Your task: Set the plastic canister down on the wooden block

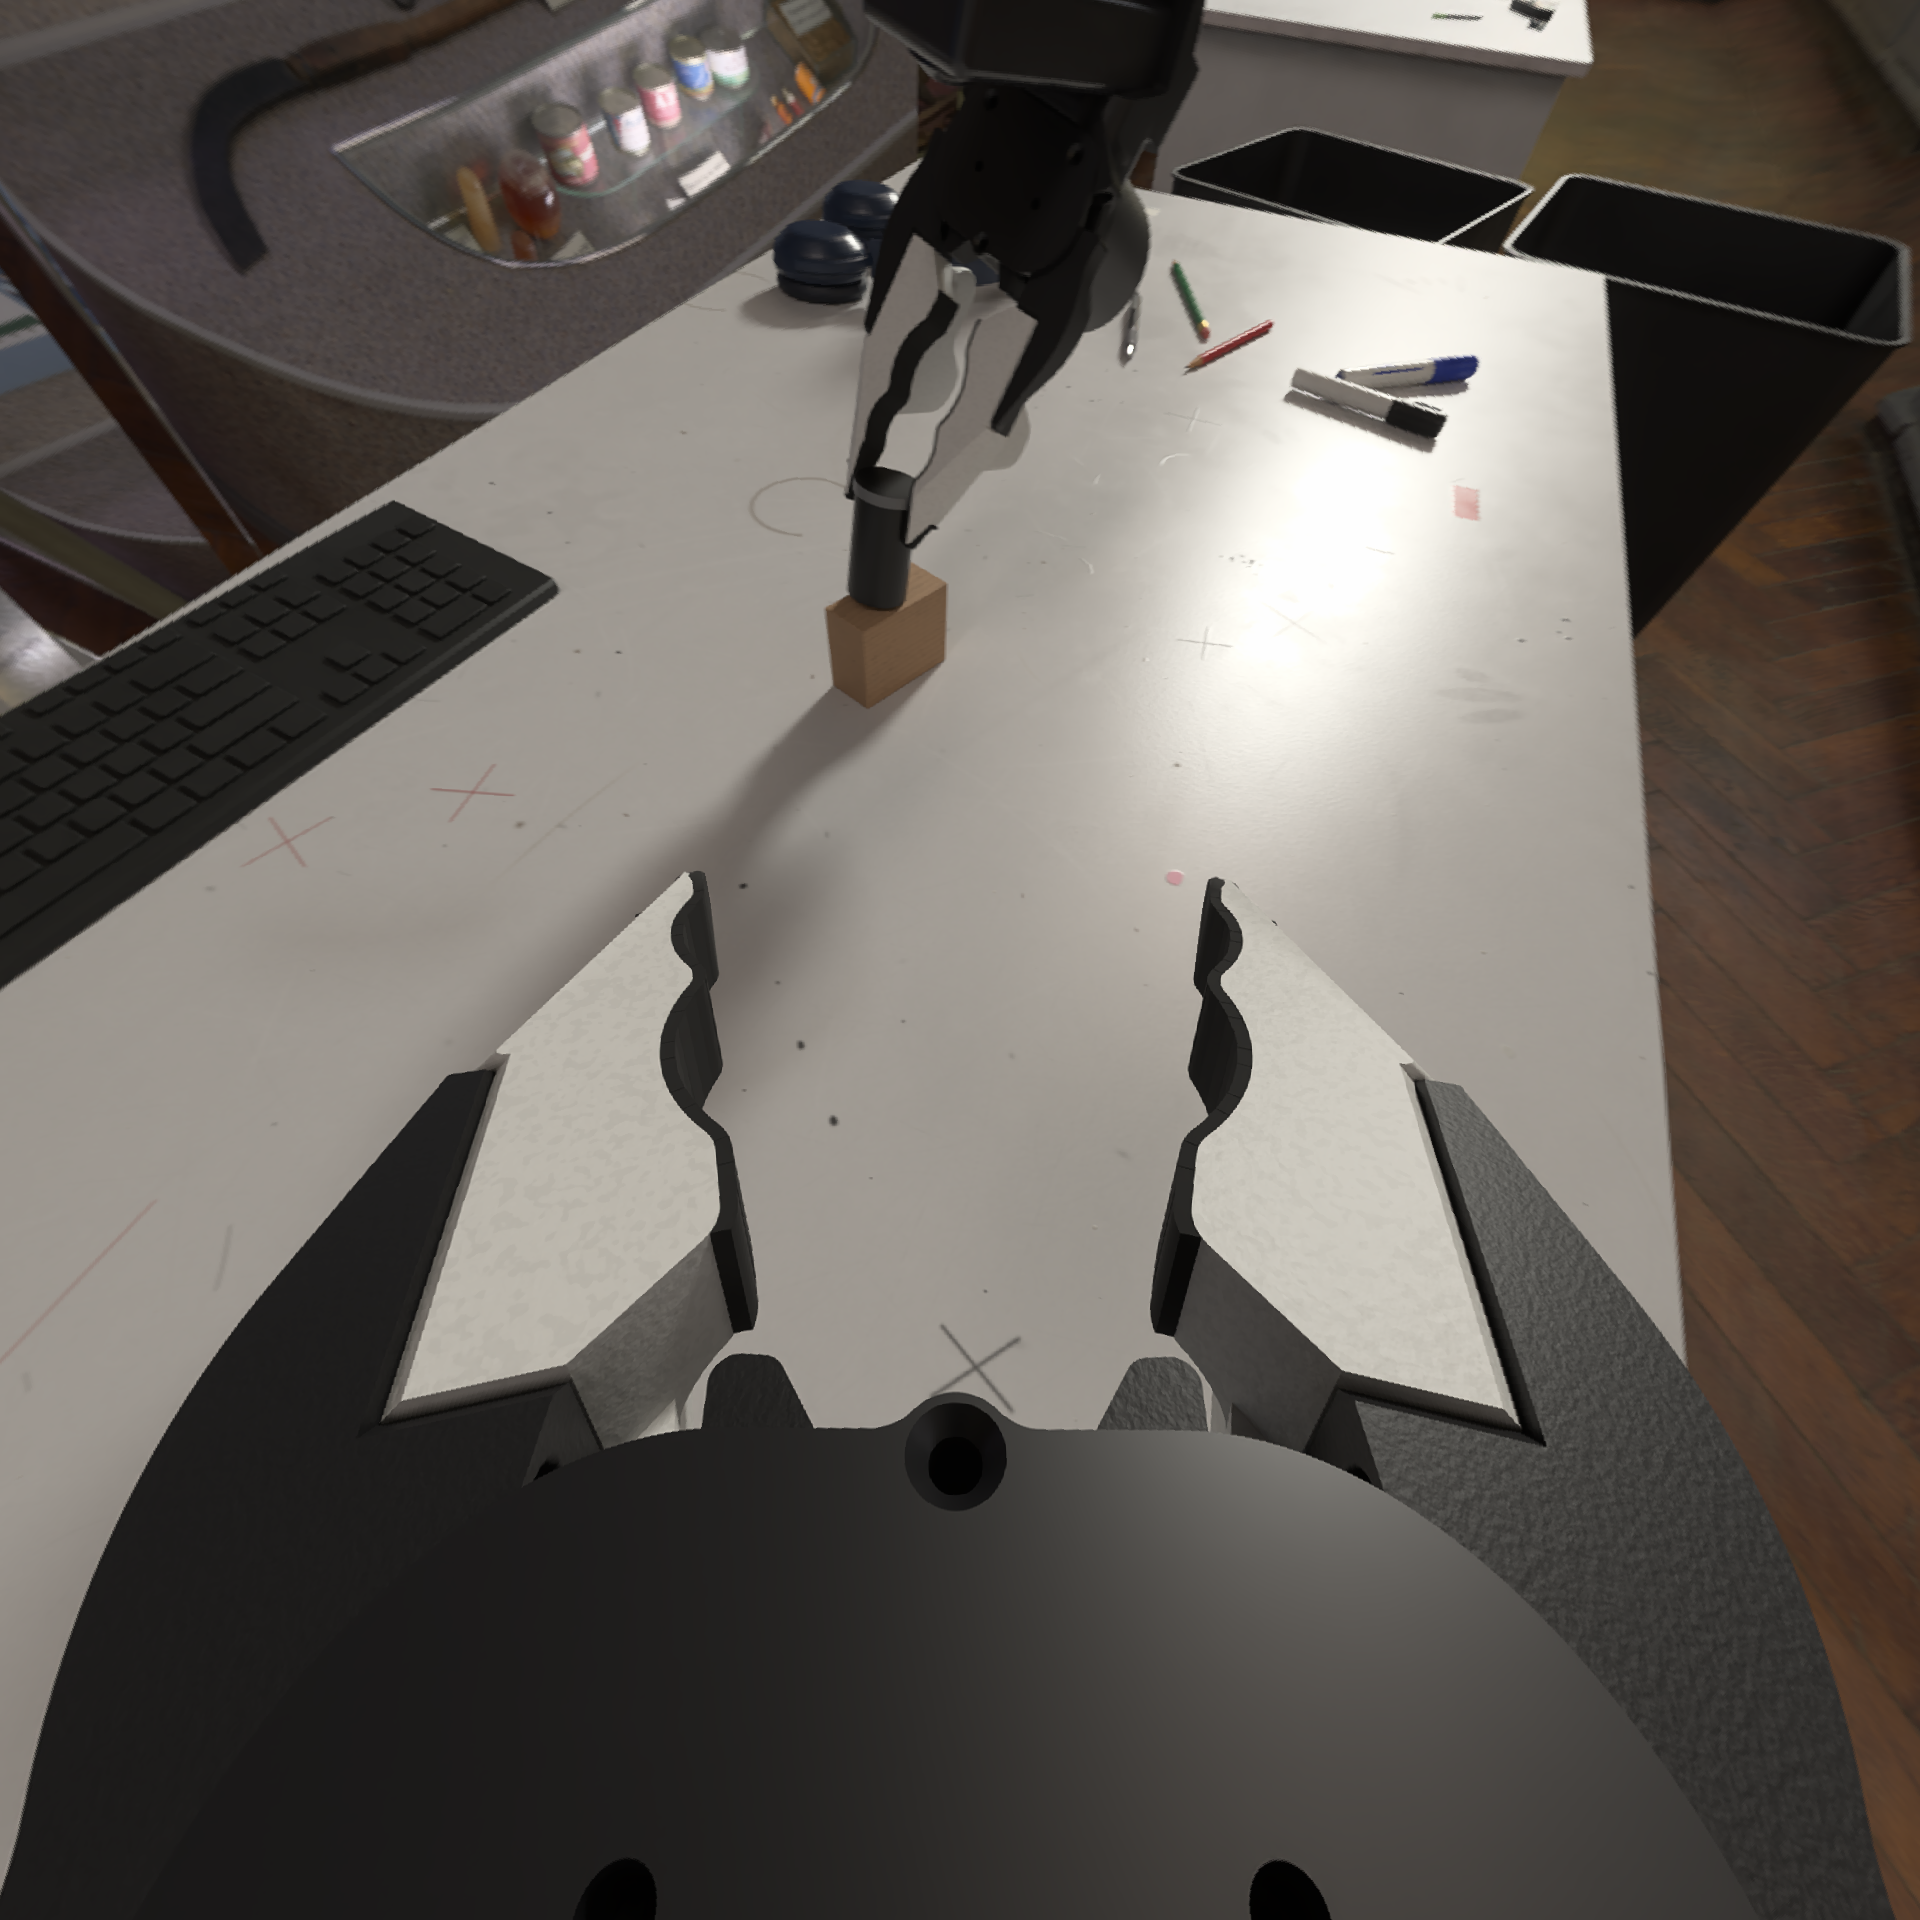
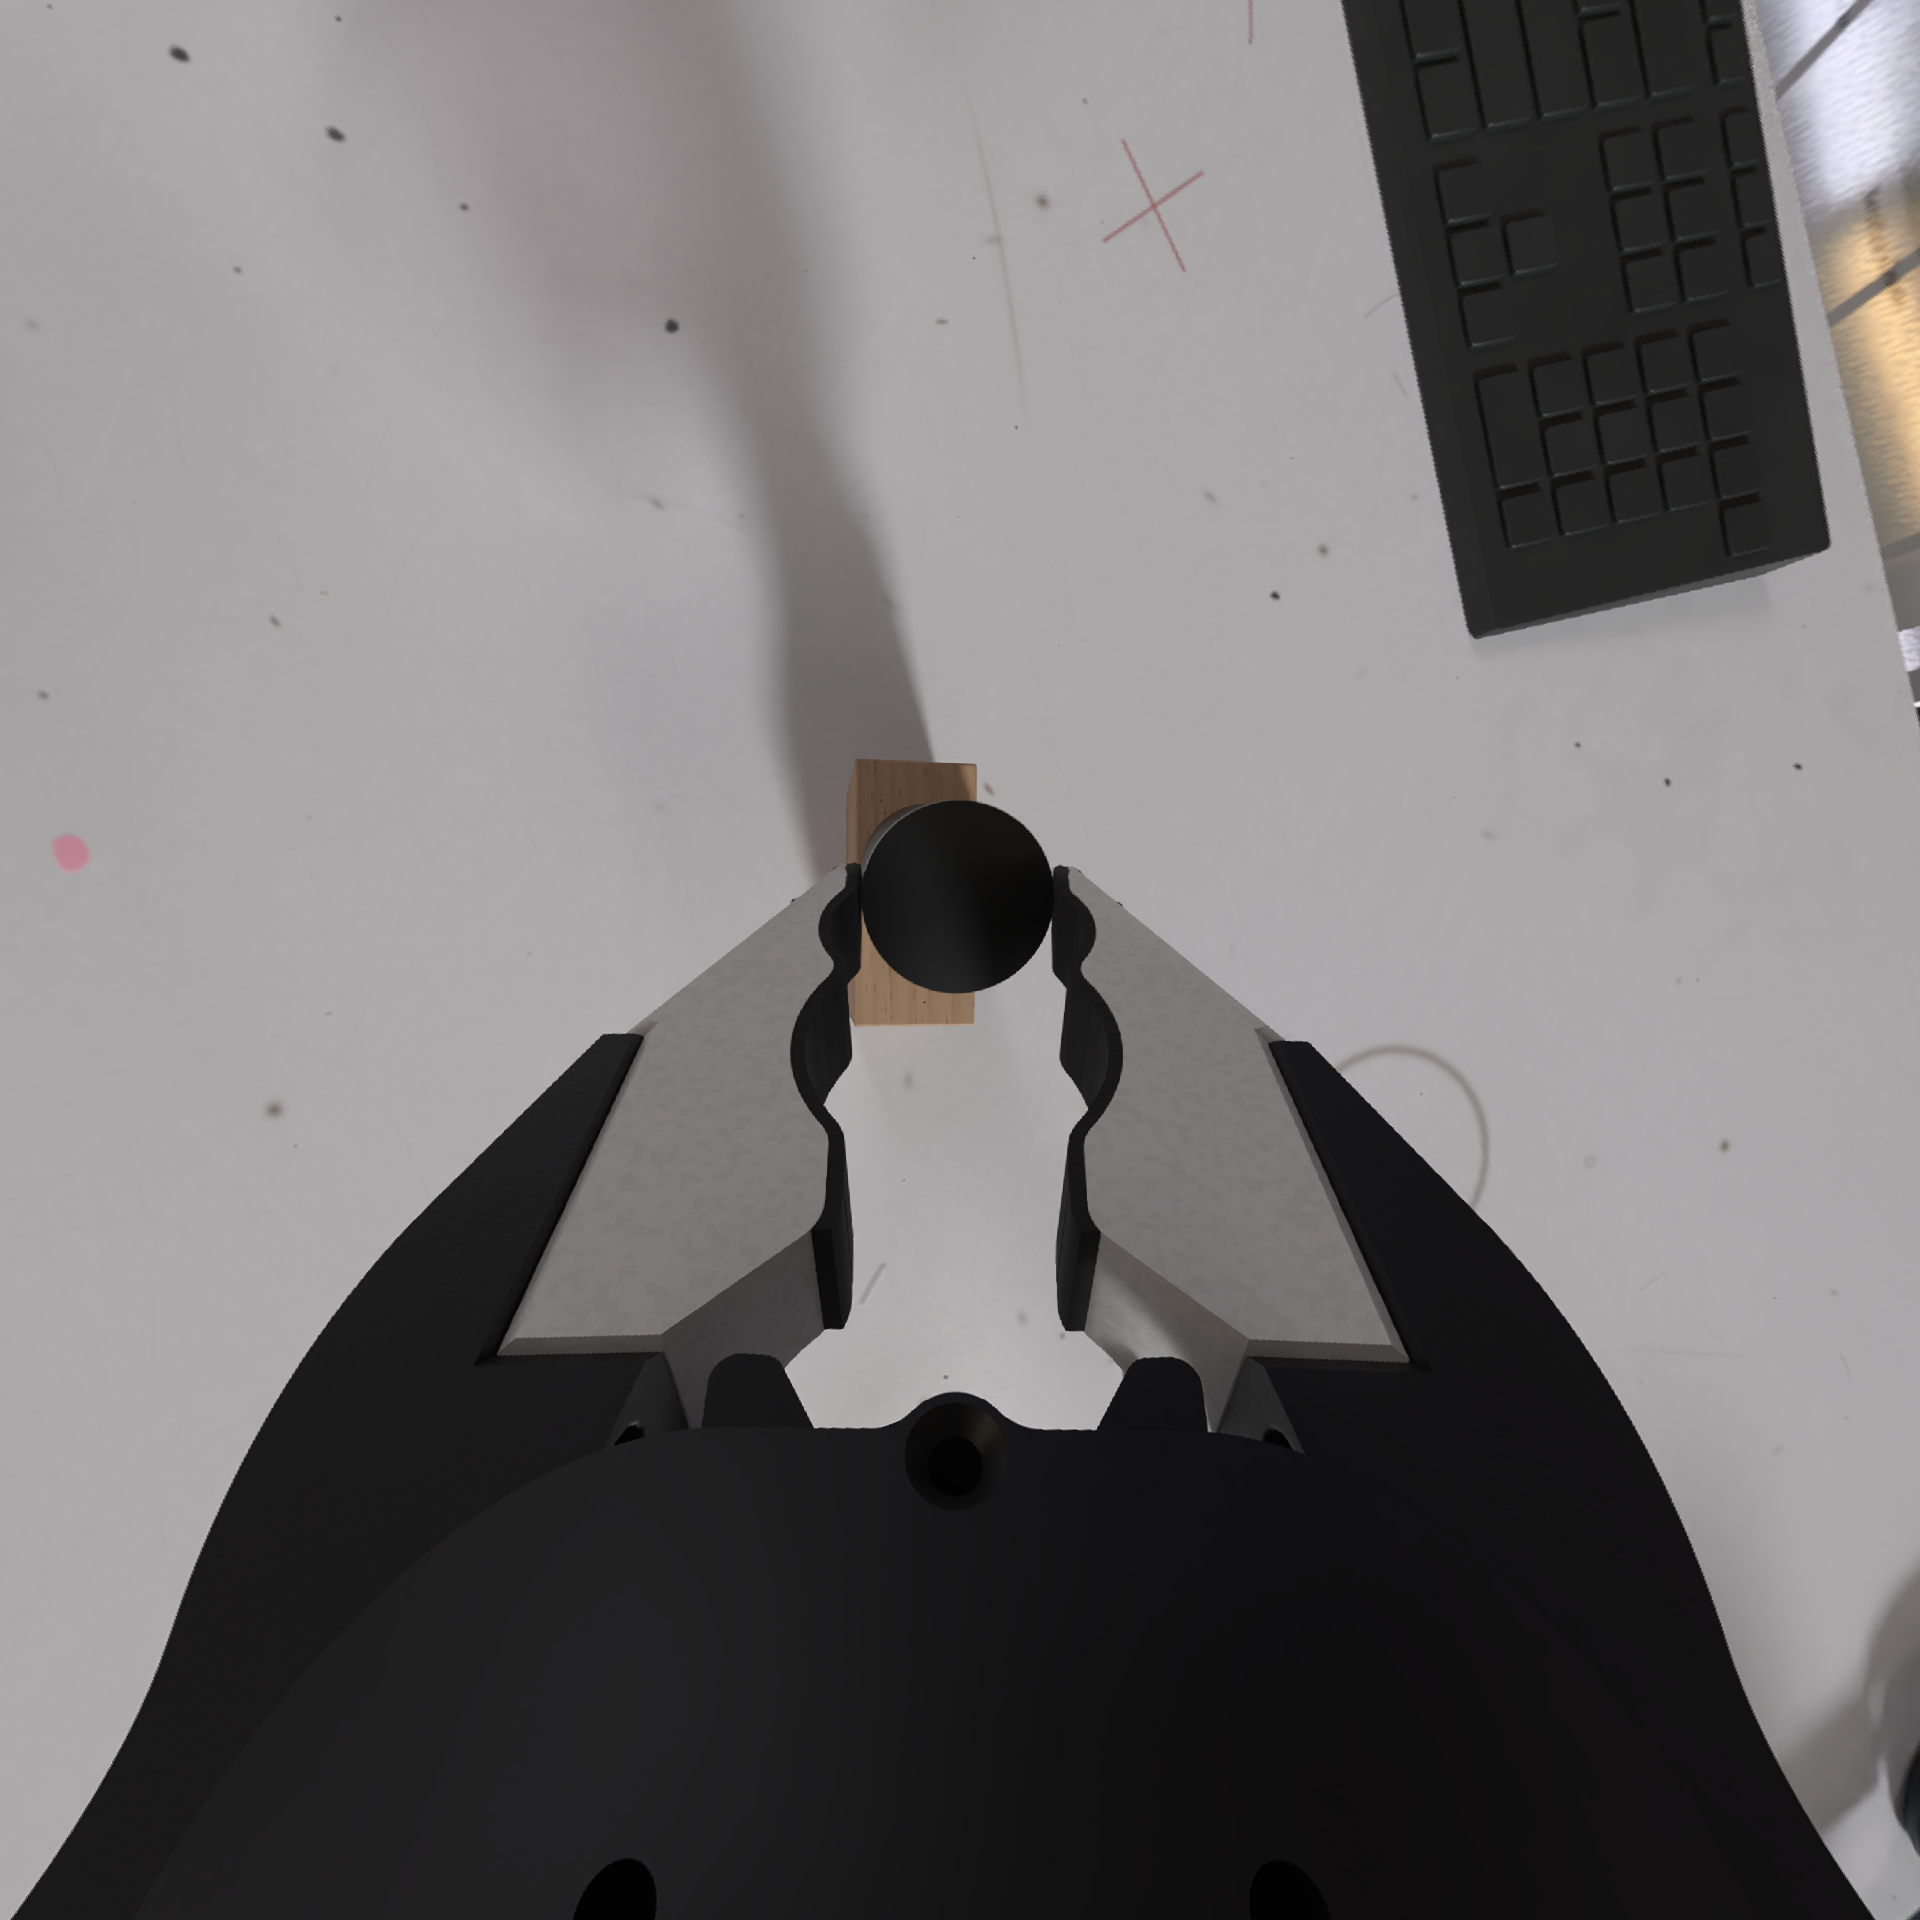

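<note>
- The right tool [image 2: 956, 894] points down at the table [image 2: 416, 623] and is clenched on the plastic canister [image 2: 956, 896]; its two fingertips press the canister's cap at 9 and 3 o'clock.
- In the right wrist view the canister's round black cap sits dead centre between the fingertips and covers the middle of the wooden block [image 2: 912, 798] beneath it.
- In the left wrist view the canister [image 1: 881, 540] stands upright with its base on the top face of the wooden block [image 1: 888, 644], toward the block's 10 o'clock corner. The right tool [image 1: 883, 494] grips it near the top.
- The left tool [image 1: 956, 904] is released: its fingers are spread wide with only bare table between them. The block and canister lie well apart from it, toward 12 o'clock.
- A black keyboard [image 1: 208, 707] lies at 10 o'clock from the left tool; in the right wrist view the keyboard [image 2: 1600, 301] lies at 1 o'clock.
- Two marker pens [image 1: 1382, 390] and two pencils [image 1: 1210, 317] lie on the table at 1 o'clock from the block.
- Labelled cans [image 1: 644, 120] stand on a shelf beyond the table; their print is too small to read.
- Red crosses [image 2: 1153, 205] are drawn on the table.
</note>
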{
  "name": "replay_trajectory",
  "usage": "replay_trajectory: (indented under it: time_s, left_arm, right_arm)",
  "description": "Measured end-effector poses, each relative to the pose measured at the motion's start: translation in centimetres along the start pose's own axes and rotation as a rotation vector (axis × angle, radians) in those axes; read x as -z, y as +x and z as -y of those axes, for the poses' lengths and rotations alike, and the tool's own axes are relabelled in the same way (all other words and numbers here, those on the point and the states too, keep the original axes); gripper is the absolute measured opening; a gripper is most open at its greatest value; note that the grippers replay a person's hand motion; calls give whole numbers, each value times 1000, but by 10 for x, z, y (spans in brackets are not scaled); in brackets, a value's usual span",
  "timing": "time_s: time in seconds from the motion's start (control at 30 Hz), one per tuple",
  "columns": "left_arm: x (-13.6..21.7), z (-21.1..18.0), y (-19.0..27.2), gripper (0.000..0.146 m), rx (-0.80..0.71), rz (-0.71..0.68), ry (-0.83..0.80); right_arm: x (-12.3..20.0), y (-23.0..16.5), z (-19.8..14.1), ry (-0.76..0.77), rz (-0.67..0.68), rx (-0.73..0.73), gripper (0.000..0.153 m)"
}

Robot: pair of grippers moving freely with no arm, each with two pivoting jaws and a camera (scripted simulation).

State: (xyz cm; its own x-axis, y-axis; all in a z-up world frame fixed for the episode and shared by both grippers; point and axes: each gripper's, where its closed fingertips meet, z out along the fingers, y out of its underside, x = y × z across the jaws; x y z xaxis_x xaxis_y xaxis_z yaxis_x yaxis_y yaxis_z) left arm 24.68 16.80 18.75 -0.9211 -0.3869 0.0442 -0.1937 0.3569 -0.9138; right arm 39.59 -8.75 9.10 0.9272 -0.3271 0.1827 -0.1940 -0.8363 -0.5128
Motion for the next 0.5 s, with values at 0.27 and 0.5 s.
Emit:
replay_trajectory:
  time_s: [0.27,0.5]
  left_arm:
    - [-5,28,-65,92,-113,325,-39]
    - [-6,90,-131,92,-140,542,54]
  right_arm:
    - [25,-2,19,177,-78,-112,48]
    - [62,-1,26,418,-132,-496,47]
